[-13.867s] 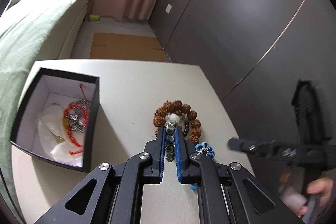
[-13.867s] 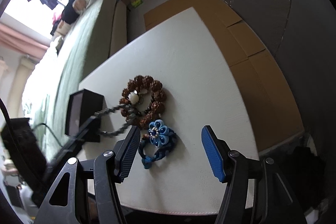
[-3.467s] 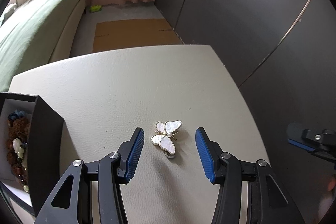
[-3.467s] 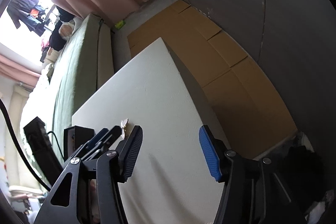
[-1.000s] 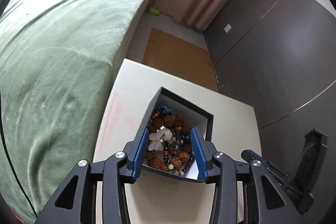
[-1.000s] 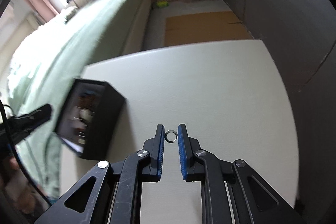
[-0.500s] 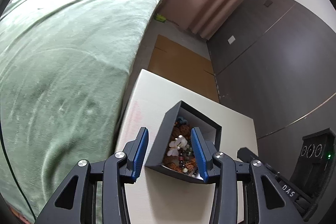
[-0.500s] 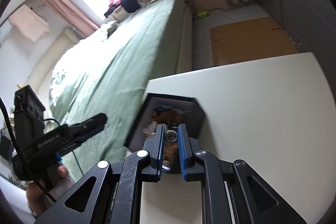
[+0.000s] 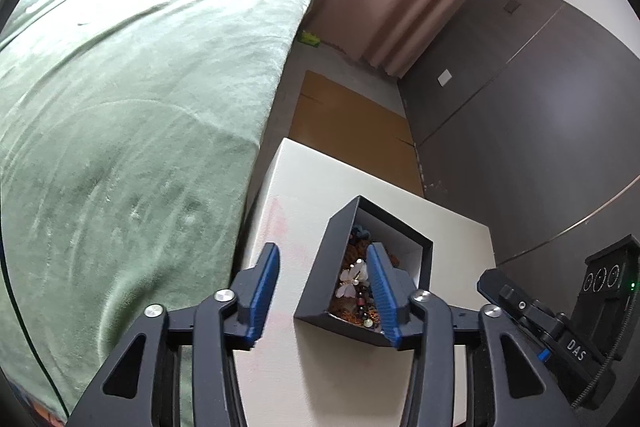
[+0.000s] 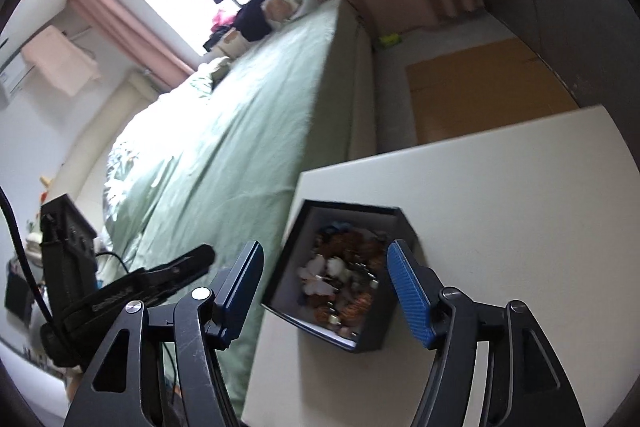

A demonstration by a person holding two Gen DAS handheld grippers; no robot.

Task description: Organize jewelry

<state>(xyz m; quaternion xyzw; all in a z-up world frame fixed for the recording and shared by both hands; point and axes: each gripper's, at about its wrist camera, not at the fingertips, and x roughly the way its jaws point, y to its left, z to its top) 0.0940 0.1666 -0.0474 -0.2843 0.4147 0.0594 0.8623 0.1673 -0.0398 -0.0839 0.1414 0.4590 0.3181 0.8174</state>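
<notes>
A black open box (image 9: 320, 267) with a white lining stands on the white table (image 9: 332, 379). It holds brown bead bracelets, a blue flower piece and a white butterfly brooch (image 9: 352, 279). My left gripper (image 9: 324, 291) is open and empty, its fingers astride the box's left wall. In the right wrist view the box (image 10: 384, 323) sits between the fingers of my right gripper (image 10: 328, 291), which is open and empty above it. The brooch (image 10: 316, 279) lies on top of the pile. The small ring cannot be made out among the pieces.
A bed with a green cover (image 9: 120, 107) runs along the table's left side. Flat cardboard (image 9: 348, 119) lies on the floor beyond the table. Dark wardrobe doors (image 9: 520, 107) stand on the right. The right gripper's body (image 9: 552, 327) shows at the lower right.
My right gripper has opened over the box and the small ring is no longer between its fingers. My left gripper has drawn back a little and stays open.
</notes>
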